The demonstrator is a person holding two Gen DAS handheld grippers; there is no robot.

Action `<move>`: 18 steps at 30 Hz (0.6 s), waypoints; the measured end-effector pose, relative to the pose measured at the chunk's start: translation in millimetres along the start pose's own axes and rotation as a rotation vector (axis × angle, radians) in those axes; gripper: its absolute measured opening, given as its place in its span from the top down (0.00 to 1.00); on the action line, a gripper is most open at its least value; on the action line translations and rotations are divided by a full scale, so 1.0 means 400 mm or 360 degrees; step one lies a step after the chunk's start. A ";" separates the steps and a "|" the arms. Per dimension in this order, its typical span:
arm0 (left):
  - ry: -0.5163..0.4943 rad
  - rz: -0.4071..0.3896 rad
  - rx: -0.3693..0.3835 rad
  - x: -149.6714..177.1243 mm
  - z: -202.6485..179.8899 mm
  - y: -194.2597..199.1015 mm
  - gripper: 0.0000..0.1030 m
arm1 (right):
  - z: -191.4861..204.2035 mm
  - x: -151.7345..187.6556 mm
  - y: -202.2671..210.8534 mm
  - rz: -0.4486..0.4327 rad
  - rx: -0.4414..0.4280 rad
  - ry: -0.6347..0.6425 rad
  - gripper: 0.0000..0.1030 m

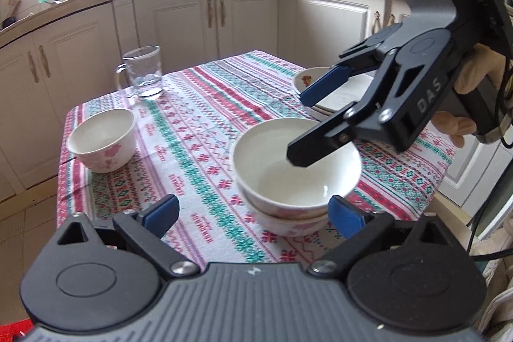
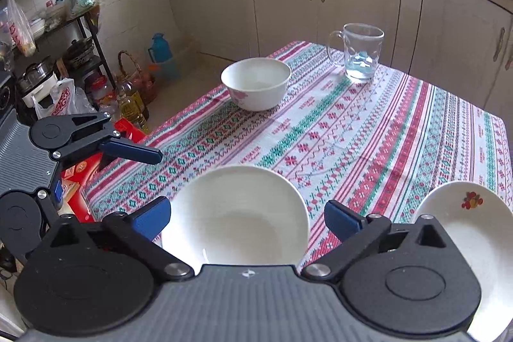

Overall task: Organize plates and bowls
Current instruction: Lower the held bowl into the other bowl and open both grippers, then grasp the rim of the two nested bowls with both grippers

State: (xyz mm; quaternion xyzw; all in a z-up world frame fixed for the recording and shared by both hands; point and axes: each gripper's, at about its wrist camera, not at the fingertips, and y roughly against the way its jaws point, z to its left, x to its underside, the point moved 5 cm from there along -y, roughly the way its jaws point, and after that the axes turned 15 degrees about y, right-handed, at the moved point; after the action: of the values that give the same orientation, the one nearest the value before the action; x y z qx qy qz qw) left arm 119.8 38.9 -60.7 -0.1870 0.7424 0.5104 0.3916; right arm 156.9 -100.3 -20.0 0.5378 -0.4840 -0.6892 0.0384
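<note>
The right gripper [image 1: 296,130] hangs over the nested bowls [image 1: 296,172] with its jaws spread wide and nothing between them; its lower finger dips inside the top bowl's rim, while the upper blue pad [image 1: 323,84] stands above the stack of plates [image 1: 340,95] behind. In the right wrist view the same top bowl [image 2: 237,213] lies between the two blue pads, apart from both. The left gripper [image 1: 253,213] is also spread wide and holds nothing, its pads flanking the lower bowls, near but not clearly touching. A single bowl [image 1: 102,140] with a pink flower print sits well apart near the far left edge of the table, and the glass mug [image 1: 144,72] stands close to the far edge. Between them and the nested bowls the striped tablecloth [image 1: 192,130] lies bare and flat. The plates sit near the right edge, the top one bearing a small fruit print [image 2: 472,200]. White kitchen cabinets [image 1: 179,18] run around the table, and past its left edge bottles and a red box [image 2: 83,175] crowd the floor.
</note>
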 end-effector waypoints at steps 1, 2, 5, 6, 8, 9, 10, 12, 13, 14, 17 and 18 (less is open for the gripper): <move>0.0016 -0.0011 -0.0011 0.000 0.011 0.004 0.04 | 0.001 -0.007 0.001 -0.0017 0.0001 -0.0003 0.00; 0.0033 -0.0022 -0.0020 -0.001 0.022 0.008 0.04 | 0.002 -0.016 0.003 -0.0036 0.0009 -0.0008 0.00; 0.0064 -0.0055 -0.0036 -0.001 0.047 0.017 0.04 | 0.006 -0.044 -0.002 -0.0038 0.0031 -0.0009 0.00; 0.0071 -0.0067 -0.0043 -0.001 0.054 0.019 0.04 | 0.007 -0.053 -0.005 -0.0029 0.0043 -0.0001 0.00; 0.0081 -0.0088 -0.0060 -0.002 0.072 0.020 0.04 | 0.011 -0.074 -0.013 -0.0022 0.0077 0.0046 0.00; 0.0082 -0.0098 -0.0068 -0.002 0.080 0.019 0.04 | 0.013 -0.084 -0.018 -0.0010 0.0099 0.0069 0.00; 0.0081 -0.0111 -0.0081 -0.004 0.089 0.019 0.04 | 0.013 -0.094 -0.024 0.0003 0.0120 0.0084 0.00; 0.0082 -0.0129 -0.0118 -0.007 0.108 0.015 0.04 | 0.011 -0.116 -0.032 0.0005 0.0139 0.0099 0.00; 0.0079 -0.0135 -0.0132 -0.009 0.117 0.012 0.04 | 0.011 -0.128 -0.038 0.0009 0.0151 0.0116 0.00; 0.0077 -0.0141 -0.0148 -0.012 0.128 0.008 0.04 | 0.009 -0.140 -0.044 0.0013 0.0163 0.0139 0.00; 0.0071 -0.0162 -0.0193 -0.025 0.164 -0.004 0.04 | 0.010 -0.178 -0.065 0.0036 0.0198 0.0211 0.00; 0.0072 -0.0165 -0.0212 -0.030 0.176 -0.009 0.04 | 0.009 -0.191 -0.071 0.0035 0.0206 0.0232 0.00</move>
State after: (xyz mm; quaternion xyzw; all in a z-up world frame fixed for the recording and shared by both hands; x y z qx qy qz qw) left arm 157.4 99.7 -65.7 -0.2623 0.7047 0.5334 0.3874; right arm 199.1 -39.2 13.4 0.5824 -0.5295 -0.6151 0.0463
